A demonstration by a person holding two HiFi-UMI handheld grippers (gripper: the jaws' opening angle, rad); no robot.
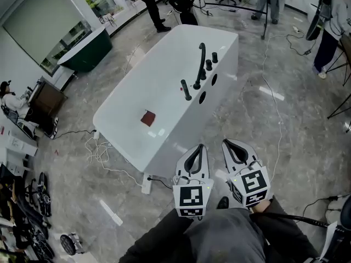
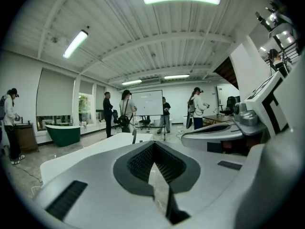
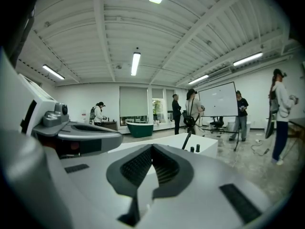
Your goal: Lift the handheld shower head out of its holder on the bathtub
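Closest to the person, the left gripper [image 1: 199, 147] and right gripper [image 1: 226, 142] are held side by side, each with jaws closed together on nothing. Just beyond them stands a white bathtub [image 1: 137, 130] on a grey marble floor [image 1: 307, 125]. The black handheld shower head [image 1: 186, 90] stands upright in its holder on the tub's right rim, beside a tall curved spout [image 1: 201, 64], well apart from both grippers. Farther off, people [image 1: 151, 4] stand.

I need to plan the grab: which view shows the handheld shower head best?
The head view: the handheld shower head stands clear on the bathtub rim, seen from above. Both gripper views show only tiny dark fittings far off, impossible to tell apart.
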